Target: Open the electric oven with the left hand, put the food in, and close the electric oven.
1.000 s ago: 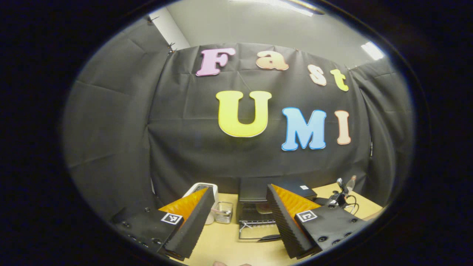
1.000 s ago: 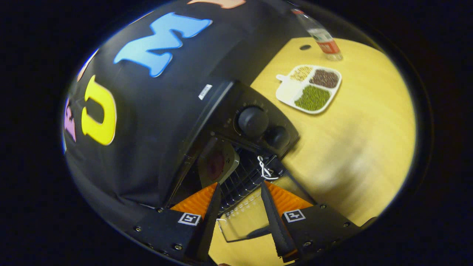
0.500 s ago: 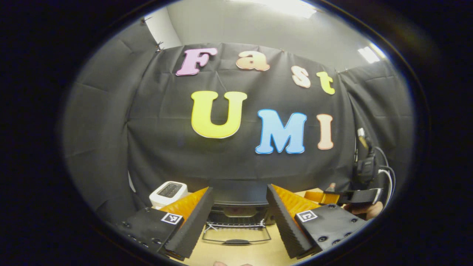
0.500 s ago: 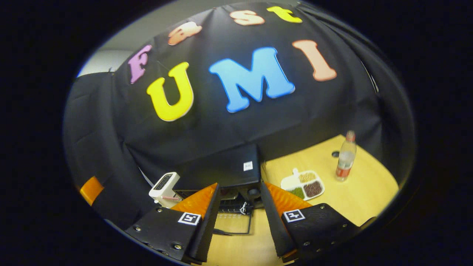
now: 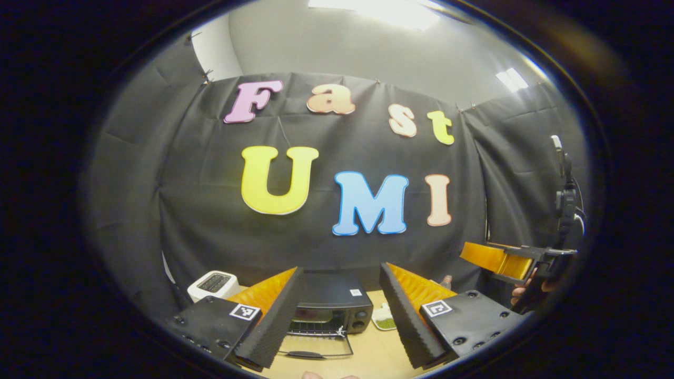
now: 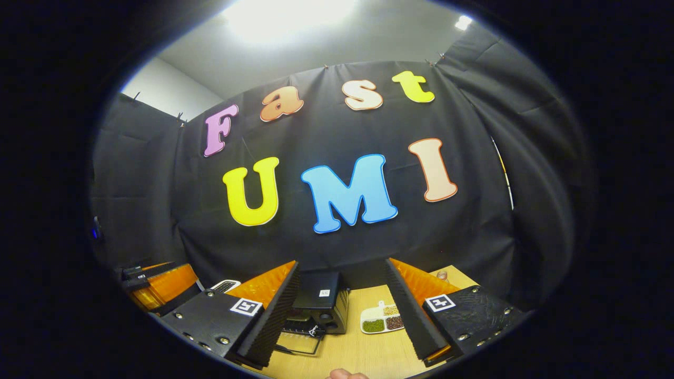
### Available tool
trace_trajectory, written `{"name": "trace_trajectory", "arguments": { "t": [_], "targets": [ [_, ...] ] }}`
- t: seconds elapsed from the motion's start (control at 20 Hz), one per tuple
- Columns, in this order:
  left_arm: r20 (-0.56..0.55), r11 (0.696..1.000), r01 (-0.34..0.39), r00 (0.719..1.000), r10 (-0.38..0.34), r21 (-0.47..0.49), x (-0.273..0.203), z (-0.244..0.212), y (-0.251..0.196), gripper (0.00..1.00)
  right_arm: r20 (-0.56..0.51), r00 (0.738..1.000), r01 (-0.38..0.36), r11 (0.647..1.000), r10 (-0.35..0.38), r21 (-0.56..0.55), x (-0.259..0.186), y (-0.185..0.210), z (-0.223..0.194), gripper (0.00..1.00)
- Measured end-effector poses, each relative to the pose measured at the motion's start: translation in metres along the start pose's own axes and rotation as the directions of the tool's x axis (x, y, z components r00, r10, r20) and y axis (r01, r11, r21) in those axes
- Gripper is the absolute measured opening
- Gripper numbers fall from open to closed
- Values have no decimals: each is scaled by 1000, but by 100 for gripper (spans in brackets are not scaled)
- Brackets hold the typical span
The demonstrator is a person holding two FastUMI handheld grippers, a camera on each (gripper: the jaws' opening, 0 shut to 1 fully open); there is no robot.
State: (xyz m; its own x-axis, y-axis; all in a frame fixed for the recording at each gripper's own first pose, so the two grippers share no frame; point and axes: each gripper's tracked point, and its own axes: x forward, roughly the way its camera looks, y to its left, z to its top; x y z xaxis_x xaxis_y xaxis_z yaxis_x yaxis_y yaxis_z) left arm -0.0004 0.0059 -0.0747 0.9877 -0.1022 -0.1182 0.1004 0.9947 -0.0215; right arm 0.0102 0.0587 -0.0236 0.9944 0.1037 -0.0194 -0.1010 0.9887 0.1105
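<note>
Fingers of both the left gripper (image 5: 337,321) and right gripper (image 6: 337,316) are spread apart, nothing held. Beyond them, the oven (image 5: 329,306) is seen on the table (image 5: 368,355), its door (image 5: 316,347) lowered open.

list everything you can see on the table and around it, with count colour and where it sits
black electric oven: 1, black, middle of the table, its glass door folded down open
white toaster: 1, white, left of the oven by the wall
white divided tray of grains: 1, white with green, dark and tan fillings, right of the oven
bottle with a red cap: 1, only its top shows, far right of the table
light wooden table: 1, pale wood, under everything
left gripper: 1, open, holding nothing, raised in front of the oven
right gripper: 1, open, holding nothing, raised in front of the oven
hand: 1, holding the right gripper, right edge of the left gripper view
</note>
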Motion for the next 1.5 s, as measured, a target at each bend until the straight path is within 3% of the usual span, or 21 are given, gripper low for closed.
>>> {"name": "trace_trajectory", "arguments": {
  "t": [0.2,0.25,0.35,0.4,0.5,0.6,0.65,0.8,0.9,0.95,1.15,1.3,1.5],
  "targets": [
    [-120,999,35,992,-37,-14,15,-43,0,100,-10,999,30,1000,-30,7,-6,-21,-1,97],
    [-174,999,31,984,-36,-29,19,-59,3,97,-17,999,31,999,-31,8,-6,-23,-2,97],
    [-268,996,22,962,-43,-81,22,-89,12,92,-34,999,40,999,-40,8,-4,-29,-8,97],
    [-311,994,18,949,-51,-106,24,-101,15,96,-41,998,44,999,-44,14,-4,-31,-9,97],
    [-399,993,0,916,-48,-118,30,-133,28,96,-66,997,51,998,-49,36,-4,-34,-14,97],
    [-497,995,-17,867,-35,-98,32,-169,40,100,-82,995,59,997,-55,45,-2,-35,-19,97],
    [-535,996,-17,844,-35,-91,32,-184,43,92,-85,995,61,997,-57,47,-1,-36,-19,97],
    [-629,997,-15,777,-34,-73,32,-223,50,96,-104,992,71,997,-67,37,1,-38,-27,97],
    [-695,998,-21,718,-32,-67,28,-252,53,92,-115,991,79,996,-75,32,4,-39,-31,97],
    [-719,997,-29,694,-27,-65,28,-263,56,100,-121,990,83,996,-78,31,4,-41,-33,97],
    [-804,997,-45,594,-26,-65,21,-301,64,92,-143,984,110,993,-105,28,5,-47,-40,97],
    [-869,998,-52,495,-13,-45,12,-335,73,96,-163,979,132,991,-125,34,11,-50,-45,97],
    [-912,995,-75,410,-22,-58,11,-369,81,97,-183,972,152,988,-145,22,12,-55,-54,97]
  ]
}}
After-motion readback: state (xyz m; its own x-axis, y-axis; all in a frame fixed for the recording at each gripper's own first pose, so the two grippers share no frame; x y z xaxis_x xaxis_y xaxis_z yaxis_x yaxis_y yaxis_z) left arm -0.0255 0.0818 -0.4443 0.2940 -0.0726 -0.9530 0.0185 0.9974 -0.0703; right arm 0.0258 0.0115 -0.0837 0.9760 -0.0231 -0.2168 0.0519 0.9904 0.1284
